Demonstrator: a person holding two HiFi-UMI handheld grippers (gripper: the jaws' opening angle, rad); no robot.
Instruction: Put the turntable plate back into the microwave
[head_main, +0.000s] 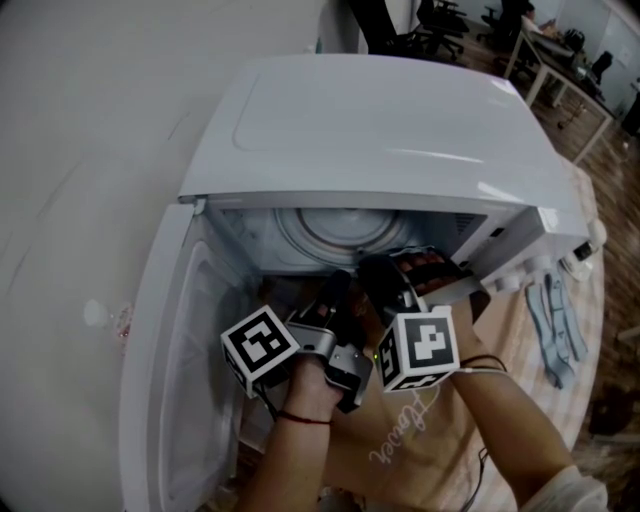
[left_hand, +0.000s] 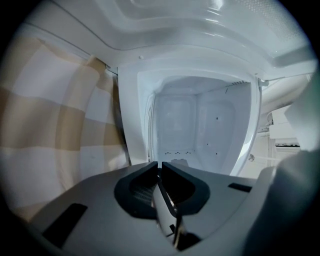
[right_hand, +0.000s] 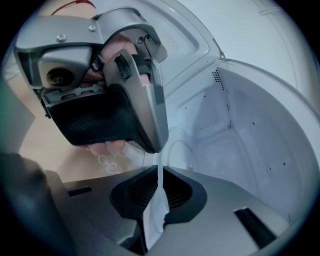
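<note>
The white microwave (head_main: 380, 130) stands with its door swung open to the left. The glass turntable plate (head_main: 335, 235) shows as ringed glass inside the cavity mouth. My left gripper (head_main: 335, 288) and right gripper (head_main: 378, 272) reach side by side into the opening at the plate's near rim. In the left gripper view the jaws (left_hand: 160, 167) are shut on the plate's thin clear edge (left_hand: 166, 207), facing the cavity's back wall. The right gripper (right_hand: 159, 172) is likewise shut on the plate's edge (right_hand: 154, 217), with the left gripper (right_hand: 125, 100) close above it.
The open door (head_main: 175, 350) hangs at the left of the opening. A tan checked cloth (head_main: 420, 440) covers the table under my arms. A folded blue cloth (head_main: 560, 325) lies to the right of the microwave's control panel (head_main: 520, 268). Desks and chairs (head_main: 560, 60) stand behind.
</note>
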